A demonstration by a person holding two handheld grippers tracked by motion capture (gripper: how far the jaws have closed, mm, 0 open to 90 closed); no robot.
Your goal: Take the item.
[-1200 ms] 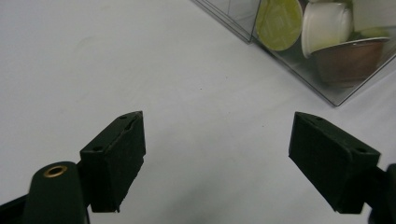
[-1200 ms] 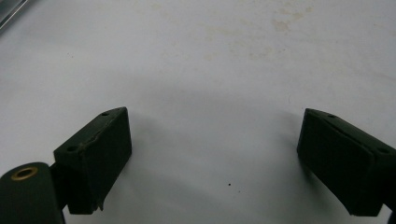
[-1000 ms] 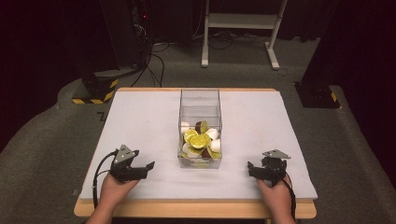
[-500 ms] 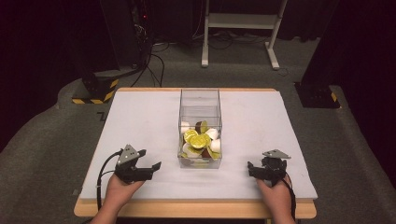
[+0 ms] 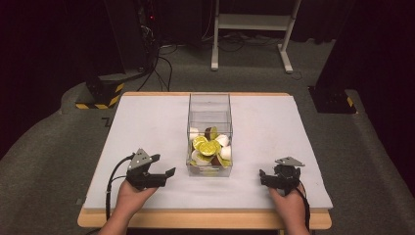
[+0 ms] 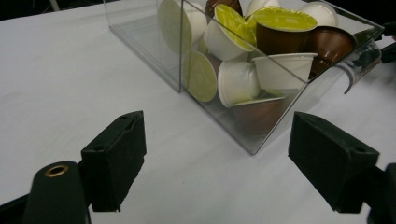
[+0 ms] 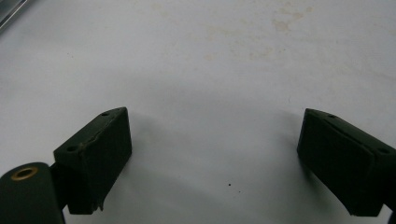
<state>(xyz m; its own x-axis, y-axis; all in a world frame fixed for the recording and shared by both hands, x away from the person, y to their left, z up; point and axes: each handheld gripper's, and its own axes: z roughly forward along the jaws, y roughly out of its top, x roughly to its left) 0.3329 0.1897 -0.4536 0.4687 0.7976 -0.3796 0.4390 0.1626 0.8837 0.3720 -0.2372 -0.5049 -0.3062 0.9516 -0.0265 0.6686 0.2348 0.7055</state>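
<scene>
A clear plastic box (image 5: 209, 128) stands on the white desk (image 5: 147, 122), along its middle line, its long sides running away from the person. Its near half holds a heap of coffee capsules (image 5: 210, 149), white, brown and with yellow-green lids; the far half is bare. In the left gripper view the capsules (image 6: 243, 60) press against the box's near corner (image 6: 254, 140), which points toward the jaws.

The left hand-held gripper (image 5: 164, 166) sits to the left of the box's near end, near it but apart, aimed at that corner. Its jaws stand wide open with nothing between them, only bare desk. The left hand (image 5: 129, 198) comes in over the desk's near wooden edge.

The right hand-held gripper (image 5: 266, 177) rests well to the right of the box, close to the near edge, jaws also spread wide and empty over white desk surface (image 7: 210, 70). The right hand (image 5: 289, 208) lies behind it at the edge.

Open desk runs on both sides of the box out to the left and right edges, and a strip of free surface lies between the box's near wall and the near edge. Beyond the far edge is grey floor (image 5: 195, 78).
</scene>
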